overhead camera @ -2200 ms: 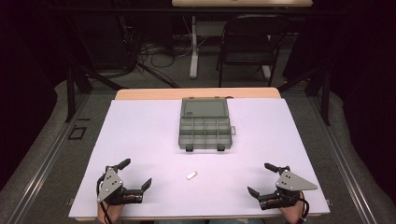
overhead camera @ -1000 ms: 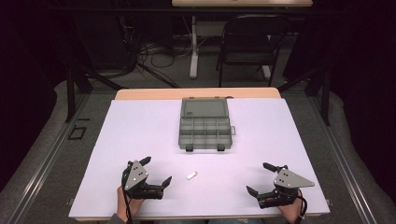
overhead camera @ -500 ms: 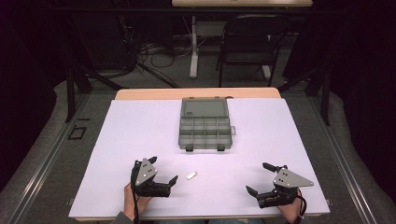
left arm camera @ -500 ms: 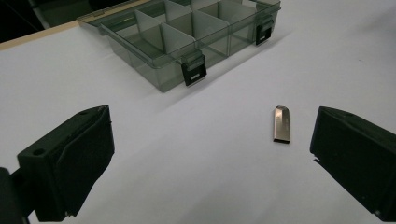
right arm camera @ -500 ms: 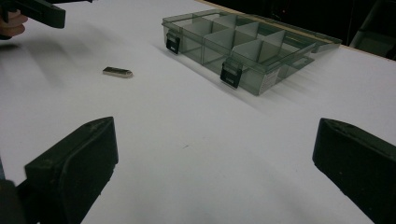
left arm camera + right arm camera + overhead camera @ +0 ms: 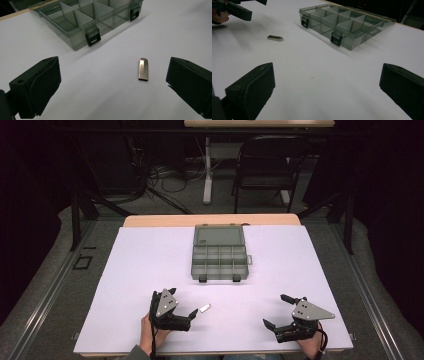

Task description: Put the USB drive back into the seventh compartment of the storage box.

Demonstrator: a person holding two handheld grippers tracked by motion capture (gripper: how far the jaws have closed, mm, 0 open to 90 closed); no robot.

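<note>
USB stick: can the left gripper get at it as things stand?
Probably yes. The left gripper has its jaws open, with the USB stick lying flat just ahead between them on bare table; nothing sits in the way.

Your target is the small metal USB stick (image 6: pixel 143 69), a slim silver bar with one rounded end and one square end. You see it lying flat on the white table cover, on its broad face. It sits well in front of the open grey compartment box (image 6: pixel 219 255), off toward the box's front left latch, apart from it.
</note>
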